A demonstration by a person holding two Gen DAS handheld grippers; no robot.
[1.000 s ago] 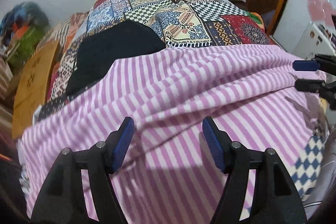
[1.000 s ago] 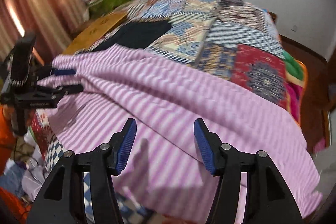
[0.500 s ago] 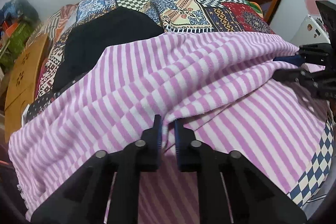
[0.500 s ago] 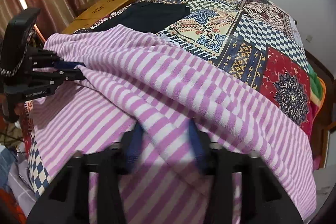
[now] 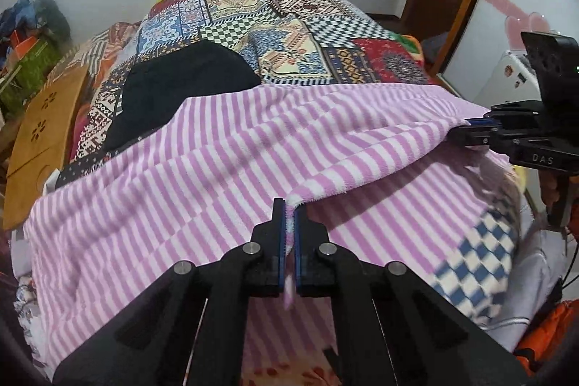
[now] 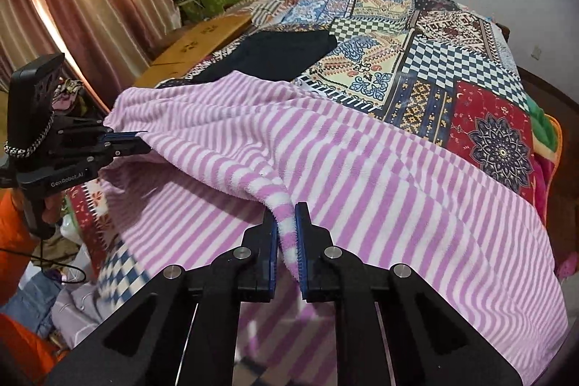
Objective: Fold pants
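Left wrist view showed striped purple and white pants point(image 5: 202, 176) spread across a bed covered by a patchwork quilt point(image 5: 289, 35), with a black garment point(image 5: 181, 89) lying just beyond them. The left gripper point(image 5: 288, 223) was closed to a narrow slit, pinching a raised fold of the pants' near edge. At the right of this view, the right gripper point(image 5: 466, 131) clamped the same lifted edge further along, so the cloth sagged between the two.

Right wrist view showed the right gripper point(image 6: 287, 234) shut on a thick bunched roll of the striped fabric, its jaws held slightly wider by the bulk. The left gripper point(image 6: 134, 143) appeared at the left, gripping the far end of the raised edge, beside a curtain point(image 6: 90, 6).

The likely risk was the soft, fleecy cloth slipping from the left gripper's thin pinch if the two hands pulled apart too hard. Uneven lifting could also drag the lower layer along and leave the fold crooked.
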